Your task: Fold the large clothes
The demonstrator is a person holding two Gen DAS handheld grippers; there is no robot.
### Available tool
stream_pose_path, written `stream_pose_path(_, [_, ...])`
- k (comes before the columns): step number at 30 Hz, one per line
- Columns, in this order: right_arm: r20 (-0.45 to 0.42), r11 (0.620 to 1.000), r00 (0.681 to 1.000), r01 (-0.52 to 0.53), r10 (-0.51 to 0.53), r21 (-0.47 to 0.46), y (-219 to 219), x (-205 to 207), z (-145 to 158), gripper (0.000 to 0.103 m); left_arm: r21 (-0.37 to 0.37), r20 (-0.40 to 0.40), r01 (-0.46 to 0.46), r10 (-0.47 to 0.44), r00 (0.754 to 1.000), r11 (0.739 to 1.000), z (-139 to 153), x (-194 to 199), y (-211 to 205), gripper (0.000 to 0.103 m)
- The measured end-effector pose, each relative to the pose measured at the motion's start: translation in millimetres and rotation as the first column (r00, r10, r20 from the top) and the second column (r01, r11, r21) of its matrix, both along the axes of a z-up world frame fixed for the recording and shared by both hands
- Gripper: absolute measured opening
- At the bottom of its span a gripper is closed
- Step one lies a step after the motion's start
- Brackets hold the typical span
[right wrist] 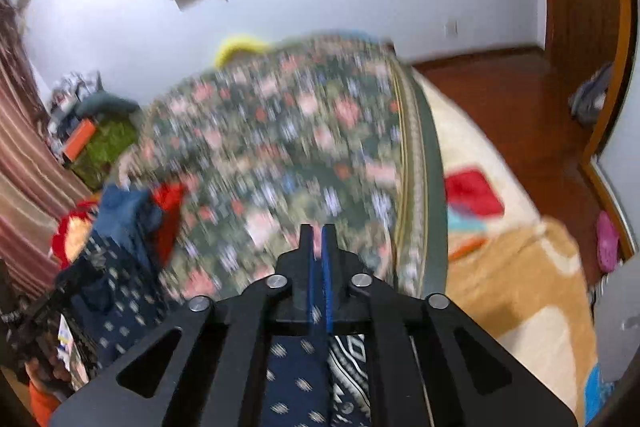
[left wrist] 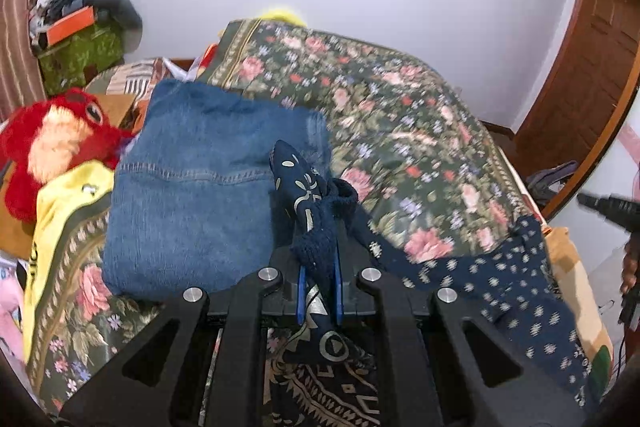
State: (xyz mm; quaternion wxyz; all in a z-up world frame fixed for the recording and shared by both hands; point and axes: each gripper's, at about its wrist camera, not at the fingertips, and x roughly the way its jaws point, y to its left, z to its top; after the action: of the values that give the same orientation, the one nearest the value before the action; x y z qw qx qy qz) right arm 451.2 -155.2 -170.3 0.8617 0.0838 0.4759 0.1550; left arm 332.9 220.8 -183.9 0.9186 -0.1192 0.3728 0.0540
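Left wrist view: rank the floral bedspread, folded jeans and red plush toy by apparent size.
1. Floral bedspread
2. Folded jeans
3. Red plush toy, partly cut off at the frame edge, so its full size is unsure.

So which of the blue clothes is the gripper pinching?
The dark navy patterned cloth, bunched between the left gripper fingers. The folded denim jeans are lighter, plain blue, and lie flat on the bed, ungripped.

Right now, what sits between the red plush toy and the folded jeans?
Left wrist view: a yellow cloth lies between the red plush toy and the folded jeans, tucked partly under the jeans.
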Motion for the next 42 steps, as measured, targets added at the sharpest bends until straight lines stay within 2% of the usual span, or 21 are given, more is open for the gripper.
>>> stream_pose_path(1, [-0.043,1.000,0.999,-0.001,0.001,-0.018,-0.8,1.3,-12.5,0.034,-0.002,-0.015,-0.005,0.005,1.000,1.000,-5.8,-0.2,3.0,0.009])
stream_pose_path(3, [-0.136,0.999,0.991,-0.006,-0.001,-0.046,-3.2,3.3,-44.1,0.050,-0.005,-0.049,-0.018,0.018,0.999,1.000,-18.1,0.4,8.6,0.009])
stream_pose_path(7, [-0.257,0.997,0.966,-0.004,-0.014,-0.071,-9.4,4.0,-93.0,0.050,-0.014,-0.102,-0.040,0.038,0.994,0.999,-40.1,-1.5,19.3,0.010])
stream_pose_path(9, [-0.259,0.999,0.966,0.010,-0.021,-0.041,-13.0,3.0,-103.7,0.050,-0.025,-0.121,-0.048,0.044,0.992,0.999,-49.3,-2.8,21.6,0.010])
stream_pose_path(11, [-0.236,0.999,0.972,-0.002,-0.011,-0.054,-9.4,5.0,-103.4,0.050,-0.020,-0.146,-0.039,0.036,0.989,0.999,-56.7,-1.5,20.7,0.010])
stream_pose_path(13, [-0.241,0.998,0.970,0.000,-0.017,-0.067,-5.8,7.1,-100.5,0.047,0.004,-0.164,-0.034,0.034,0.986,0.999,-61.1,0.8,18.6,0.011])
stream_pose_path(14, [-0.249,0.999,0.969,-0.013,0.000,-0.052,-2.7,7.4,-99.0,0.040,0.012,-0.173,-0.034,0.036,0.984,0.999,-62.1,1.9,17.7,0.011])
stream_pose_path(15, [-0.256,0.999,0.966,-0.029,0.020,-0.033,-0.9,7.4,-97.1,0.025,0.015,-0.184,-0.035,0.037,0.982,0.999,-62.7,3.6,16.8,0.012])
stream_pose_path(16, [-0.260,0.999,0.965,-0.037,0.029,-0.024,2.5,7.9,-95.9,0.018,0.017,-0.193,-0.031,0.033,0.981,0.999,-62.8,5.0,15.8,0.013])
stream_pose_path(18, [-0.229,0.997,0.973,-0.043,0.026,-0.068,10.7,4.2,-87.4,0.013,0.039,-0.195,-0.017,0.024,0.981,0.999,-60.7,6.8,12.7,0.013])
stream_pose_path(20, [-0.178,0.995,0.984,-0.035,0.019,-0.090,14.7,-0.9,-73.3,0.011,0.039,-0.193,-0.015,0.022,0.981,0.999,-54.8,6.4,11.1,0.010])
stream_pose_path(23, [-0.115,0.997,0.993,-0.041,0.033,-0.067,16.8,-4.8,-42.7,0.010,0.030,-0.132,0.015,-0.010,0.991,0.999,-26.6,3.0,4.4,0.009])
stream_pose_path(26, [-0.053,0.993,0.996,-0.078,0.073,-0.089,22.7,-5.9,-13.2,0.009,-0.009,-0.062,0.096,-0.096,0.993,0.995,4.4,5.3,-8.5,0.009])
stream_pose_path(32, [0.034,0.992,0.998,-0.050,0.054,-0.114,15.0,-2.6,20.8,0.009,0.075,0.017,0.182,-0.184,0.983,0.980,52.3,28.8,-45.6,0.009])
stream_pose_path(36, [0.075,0.992,0.997,-0.008,0.017,-0.129,13.9,15.9,36.4,0.009,0.110,0.050,0.154,-0.161,0.986,0.982,62.2,48.8,-48.6,0.009])
stream_pose_path(40, [0.098,0.992,0.995,0.030,-0.018,-0.123,17.5,37.3,41.9,0.009,0.122,0.028,0.089,-0.093,0.995,0.989,50.1,72.8,-33.3,0.009])
stream_pose_path(42, [0.100,0.991,0.994,0.045,-0.033,-0.126,22.9,51.0,34.7,0.009,0.134,0.008,0.053,-0.055,0.998,0.990,37.0,87.4,-21.4,0.009])
